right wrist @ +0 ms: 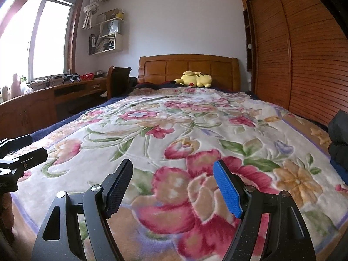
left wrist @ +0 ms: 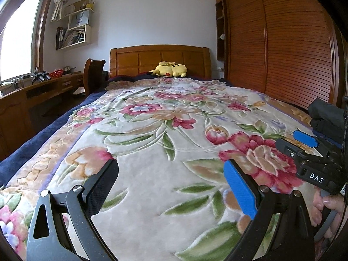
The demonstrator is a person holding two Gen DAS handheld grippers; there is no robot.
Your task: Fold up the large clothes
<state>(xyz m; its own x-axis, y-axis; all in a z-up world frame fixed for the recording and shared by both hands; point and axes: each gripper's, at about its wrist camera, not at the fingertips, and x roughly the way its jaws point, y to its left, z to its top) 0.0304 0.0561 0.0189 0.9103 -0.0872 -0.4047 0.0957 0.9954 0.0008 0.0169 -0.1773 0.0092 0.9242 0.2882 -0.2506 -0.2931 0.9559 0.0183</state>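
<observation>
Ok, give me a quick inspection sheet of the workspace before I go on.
Surface: bed covered by a floral blanket, spread flat.
Job's things: dark clothes piled at the blanket's right edge, untouched.
Clutter: yellow plush by the headboard, far from the grippers.
Grippers: left gripper open, empty, over the blanket; right gripper open, empty, beside it.
Cables: nothing seen.
Surroundings: desk and window on the left, wardrobe on the right, shelves on the wall.
</observation>
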